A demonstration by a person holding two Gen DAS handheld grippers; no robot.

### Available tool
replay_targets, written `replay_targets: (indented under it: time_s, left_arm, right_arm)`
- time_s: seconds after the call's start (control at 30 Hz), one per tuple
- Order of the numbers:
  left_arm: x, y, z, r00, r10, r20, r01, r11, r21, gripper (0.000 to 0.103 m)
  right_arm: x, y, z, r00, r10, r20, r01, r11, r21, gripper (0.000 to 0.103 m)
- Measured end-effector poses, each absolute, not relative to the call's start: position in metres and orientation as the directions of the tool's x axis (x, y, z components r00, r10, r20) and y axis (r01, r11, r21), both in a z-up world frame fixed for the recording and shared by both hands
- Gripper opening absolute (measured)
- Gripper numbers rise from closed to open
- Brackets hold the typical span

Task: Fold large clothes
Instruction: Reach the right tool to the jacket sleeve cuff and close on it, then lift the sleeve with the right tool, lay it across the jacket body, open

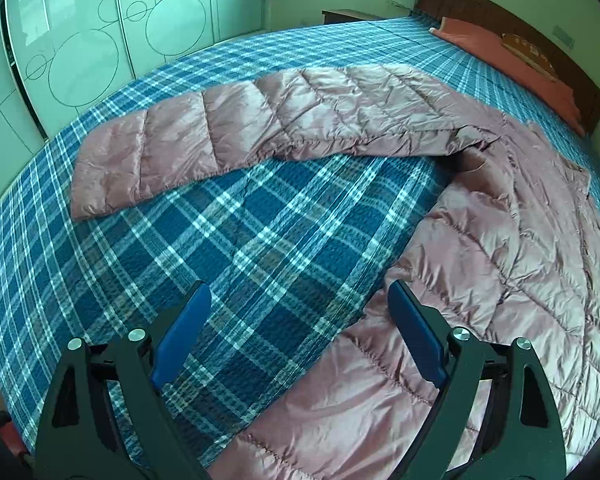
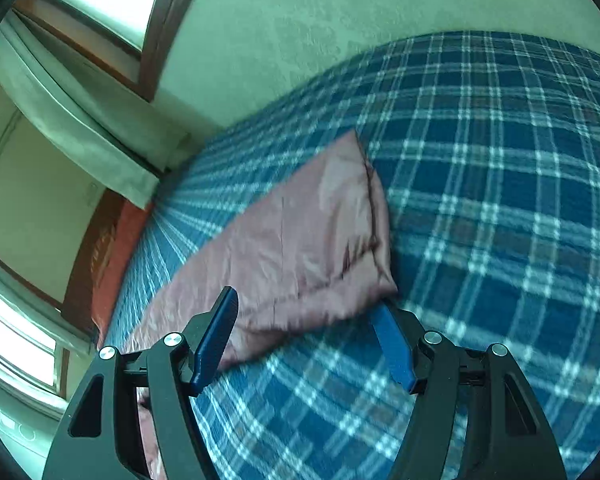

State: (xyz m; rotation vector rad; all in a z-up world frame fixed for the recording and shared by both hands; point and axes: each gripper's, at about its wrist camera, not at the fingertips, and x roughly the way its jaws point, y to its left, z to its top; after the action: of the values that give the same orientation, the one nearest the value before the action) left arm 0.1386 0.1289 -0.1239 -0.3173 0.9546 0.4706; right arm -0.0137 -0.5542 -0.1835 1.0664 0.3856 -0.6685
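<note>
Across the left wrist view, the puffy quilted jacket [image 1: 480, 240] lay on the plaid bed [image 1: 220, 240], its sleeve [image 1: 220, 136] reaching toward ten o'clock. It looked light, soft and slippery, best pinched at a stitched hem. The left tongs [image 1: 296, 320] stood released, empty. From the right wrist view, the right tongs [image 2: 308, 312] straddled a cuff [image 2: 320, 240], whether clenched I cannot tell.

Jacket [image 1: 340, 120]: dusty pink, quilted. Bedspread [image 1: 180, 260]: blue plaid, white lines. Pillow [image 1: 540, 68]: orange-red. Headboard [image 1: 480, 8]: dark brown. Wardrobe [image 1: 100, 40], upper left: pale green, circle outlines. Pads [image 1: 180, 336]: blue.
</note>
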Motion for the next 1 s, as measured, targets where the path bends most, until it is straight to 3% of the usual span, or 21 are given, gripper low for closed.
replay_targets:
  time_s: [0.1, 0.17, 0.23, 0.27, 0.53, 0.7, 1.0]
  left_arm:
    - [0.135, 0.131, -0.131, 0.468, 0.251, -0.847, -0.531, 0.846, -0.043, 0.092]
    - [0.133, 0.132, -0.136, 0.458, 0.253, -0.852, -0.532, 0.846, -0.034, 0.092]
    - [0.134, 0.133, -0.137, 0.457, 0.252, -0.853, -0.531, 0.847, -0.034, 0.092]
    - [0.134, 0.132, -0.138, 0.459, 0.252, -0.852, -0.531, 0.847, -0.035, 0.092]
    - [0.136, 0.136, -0.145, 0.467, 0.257, -0.846, -0.516, 0.856, -0.025, 0.094]
    - [0.139, 0.134, -0.147, 0.465, 0.258, -0.847, -0.511, 0.859, -0.019, 0.096]
    - [0.136, 0.143, -0.148, 0.484, 0.231, -0.844, -0.497, 0.867, -0.048, 0.097]
  right_arm:
    - [-0.006, -0.561, -0.186, 0.734, -0.337, -0.589, 0.678, 0.319, 0.662, 0.066]
    - [0.005, -0.571, -0.182, 0.712, -0.356, -0.605, 0.702, 0.330, 0.632, 0.052]
    - [0.022, -0.578, -0.183, 0.726, -0.323, -0.607, 0.688, 0.339, 0.642, 0.017]
    - [0.032, -0.580, -0.182, 0.727, -0.314, -0.611, 0.687, 0.338, 0.644, 0.015]
    - [0.121, -0.510, -0.099, 0.800, -0.293, -0.524, 0.576, 0.620, 0.533, 0.012]
    - [0.207, -0.424, -0.070, 0.851, -0.150, -0.504, 0.412, 0.785, 0.463, 0.012]
    - [0.318, -0.264, -0.076, 0.833, 0.117, -0.541, 0.145, 0.897, 0.418, 0.012]
